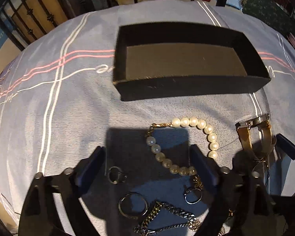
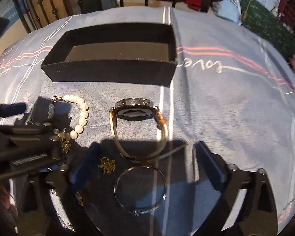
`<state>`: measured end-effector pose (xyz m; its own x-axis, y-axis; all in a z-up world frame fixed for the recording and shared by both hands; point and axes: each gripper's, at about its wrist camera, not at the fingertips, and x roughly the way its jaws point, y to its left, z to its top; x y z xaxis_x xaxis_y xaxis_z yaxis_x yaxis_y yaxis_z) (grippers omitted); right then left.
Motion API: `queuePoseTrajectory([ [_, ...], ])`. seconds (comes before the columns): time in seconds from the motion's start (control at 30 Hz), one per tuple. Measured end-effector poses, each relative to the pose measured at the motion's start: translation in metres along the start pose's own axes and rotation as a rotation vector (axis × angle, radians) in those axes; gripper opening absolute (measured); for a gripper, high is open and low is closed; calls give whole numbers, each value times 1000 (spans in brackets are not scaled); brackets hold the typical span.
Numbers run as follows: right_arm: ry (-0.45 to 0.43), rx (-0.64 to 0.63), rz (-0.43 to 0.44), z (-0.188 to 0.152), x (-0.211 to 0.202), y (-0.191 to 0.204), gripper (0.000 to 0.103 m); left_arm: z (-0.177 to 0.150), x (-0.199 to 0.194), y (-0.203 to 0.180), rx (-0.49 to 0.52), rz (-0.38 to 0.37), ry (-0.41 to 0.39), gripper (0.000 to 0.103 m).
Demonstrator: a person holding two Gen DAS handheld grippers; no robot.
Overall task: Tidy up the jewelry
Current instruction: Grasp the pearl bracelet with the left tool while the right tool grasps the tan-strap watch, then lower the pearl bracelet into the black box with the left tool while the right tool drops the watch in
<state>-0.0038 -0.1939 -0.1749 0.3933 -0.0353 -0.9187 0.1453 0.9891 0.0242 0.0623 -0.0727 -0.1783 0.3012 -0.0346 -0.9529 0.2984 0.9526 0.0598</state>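
An empty black box [image 1: 182,64] sits on the blue cloth, also in the right wrist view [image 2: 116,57]. In front of it lie a pearl bracelet [image 1: 186,143] [image 2: 79,116], a gold watch [image 2: 137,125] [image 1: 253,131], a thin bangle [image 2: 140,190], several rings [image 1: 132,205] and a chain bracelet [image 1: 167,220]. My left gripper [image 1: 147,157] is open over the pearl bracelet and rings. My right gripper [image 2: 147,153] is open around the watch strap and bangle. Neither holds anything.
A small gold charm [image 2: 107,165] lies by the right gripper's left finger. A dark metal railing [image 1: 39,17] runs behind the cloth-covered surface. The left gripper's body [image 2: 23,139] shows at the left of the right wrist view.
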Motion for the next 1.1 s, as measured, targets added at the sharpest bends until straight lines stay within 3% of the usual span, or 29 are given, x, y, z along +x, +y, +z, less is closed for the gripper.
queuePoseTrajectory([
  [0.03,-3,7,20,0,1,-2,69,-2,-2,0,-11,-4,-35,70],
  [0.07,-16,5,20,1,-1,-3,55,-4,-4,-2,1,-19,-62,51],
  [0.13,-17,-2,26,2,-4,-2,49,-5,-8,-8,45,-14,-75,17],
  [0.17,-16,-3,29,3,-4,-1,48,-4,-10,-10,55,-12,-75,9],
  [0.43,-114,35,70,18,-51,-5,44,-1,-61,6,31,-70,-209,9],
  [0.7,-205,-18,66,88,-84,4,44,56,-121,12,12,-115,-326,9],
  [0.8,-189,-16,86,111,-76,6,45,80,-126,9,13,-123,-336,9],
  [0.9,-167,-20,63,119,-65,10,56,89,-121,5,30,-96,-307,10],
  [0.93,-168,-20,52,119,-63,11,68,89,-117,4,27,-86,-294,13],
  [1.0,-186,-20,52,115,-63,10,80,86,-113,5,24,-58,-290,43],
  [1.1,-199,-15,48,108,-69,5,80,75,-119,10,17,-46,-308,51],
])
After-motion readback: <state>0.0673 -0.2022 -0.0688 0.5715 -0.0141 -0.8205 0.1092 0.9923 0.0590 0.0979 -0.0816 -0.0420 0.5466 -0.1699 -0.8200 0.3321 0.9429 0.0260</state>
